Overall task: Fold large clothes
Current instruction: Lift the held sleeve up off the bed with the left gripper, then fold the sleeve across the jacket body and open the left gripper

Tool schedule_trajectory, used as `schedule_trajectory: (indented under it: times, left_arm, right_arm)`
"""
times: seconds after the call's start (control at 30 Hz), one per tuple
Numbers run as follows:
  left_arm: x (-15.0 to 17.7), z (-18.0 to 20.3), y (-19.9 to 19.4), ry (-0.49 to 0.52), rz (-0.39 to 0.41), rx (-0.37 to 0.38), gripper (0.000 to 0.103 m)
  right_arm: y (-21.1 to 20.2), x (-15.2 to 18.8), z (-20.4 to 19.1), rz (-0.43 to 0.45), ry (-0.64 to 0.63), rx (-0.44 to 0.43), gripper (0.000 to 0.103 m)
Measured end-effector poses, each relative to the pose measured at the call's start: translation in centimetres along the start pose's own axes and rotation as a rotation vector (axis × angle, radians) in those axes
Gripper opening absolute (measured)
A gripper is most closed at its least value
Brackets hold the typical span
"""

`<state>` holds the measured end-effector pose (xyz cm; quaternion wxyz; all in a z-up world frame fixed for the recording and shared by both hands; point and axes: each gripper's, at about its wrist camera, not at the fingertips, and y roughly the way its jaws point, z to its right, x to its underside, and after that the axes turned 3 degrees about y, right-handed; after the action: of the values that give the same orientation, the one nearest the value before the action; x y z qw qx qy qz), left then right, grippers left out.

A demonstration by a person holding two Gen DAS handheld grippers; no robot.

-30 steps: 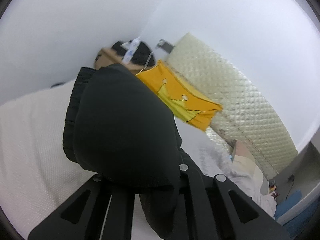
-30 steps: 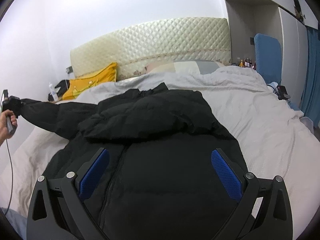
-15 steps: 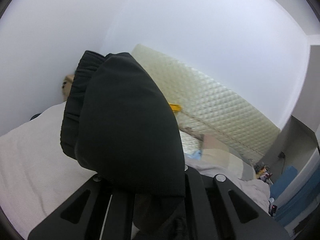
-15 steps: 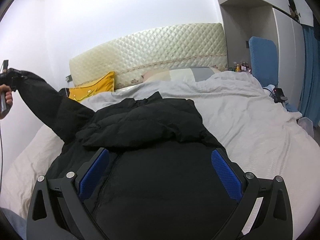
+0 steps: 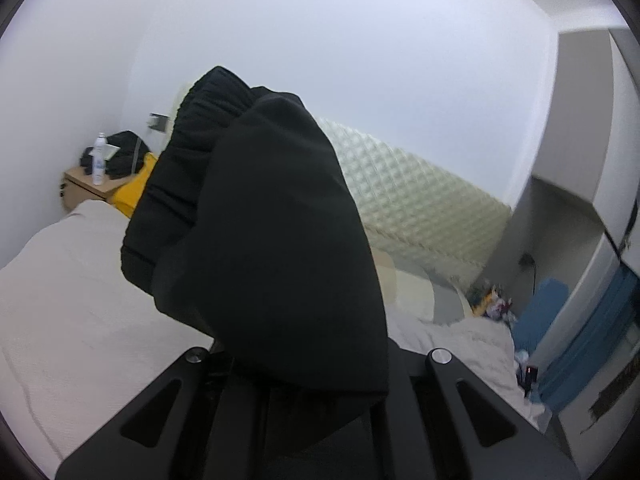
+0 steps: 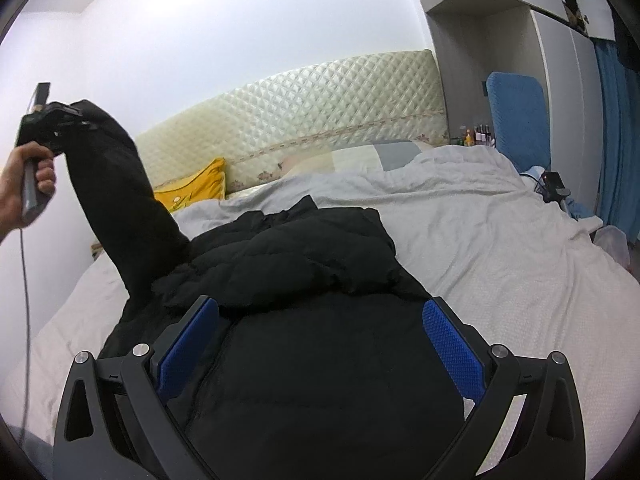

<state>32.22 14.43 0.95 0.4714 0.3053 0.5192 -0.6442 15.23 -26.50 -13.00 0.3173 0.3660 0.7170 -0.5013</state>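
Note:
A black puffer jacket point(image 6: 312, 320) lies spread on the bed point(image 6: 480, 248). My left gripper point(image 6: 52, 120) is shut on the jacket's sleeve point(image 6: 116, 192) and holds it high above the bed's left side. In the left wrist view the sleeve and its ribbed cuff point(image 5: 260, 232) fill the middle and hide the fingertips. My right gripper point(image 6: 320, 340) is open and empty, its blue pads point(image 6: 452, 348) spread just above the jacket's body.
A quilted cream headboard point(image 6: 320, 108) stands at the back with a yellow pillow point(image 6: 196, 192) and grey pillows. A wooden nightstand point(image 5: 86, 190) with a bottle is at the left. A blue chair point(image 6: 516, 116) and a wardrobe stand at the right.
My left gripper has lifted the sleeve from near the bed to high in the air and swung toward the right. The right gripper has stayed open over the jacket.

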Motion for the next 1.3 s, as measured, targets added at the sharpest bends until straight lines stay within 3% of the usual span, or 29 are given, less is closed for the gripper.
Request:
schedule_trajectory:
  times: [0.33,0.73,1.1,1.3]
  left_arm:
    - [6.7,7.9,5.3,0.175,-0.101,0.085,0.007]
    - [15.8,14.6,10.1,0.269,-0.245,0.204,0.007]
    - [22.5,17.6,14.9,0.342,-0.412,0.206,0.007]
    - [22.5,18.2,14.2,0.350,-0.402,0.177,0.007]
  right_arm:
    - [0.3,-0.1,0.8,-0.014,0.036,-0.004,0.103]
    - [2.2,0.0,2.3,-0.041,0.076,-0.003,0.103]
    - [3.8,0.5,3.1,-0.075,0.098,-0.006,0.103]
    - [4.1,0.5,3.0,-0.081,0.090,0.003,0.103]
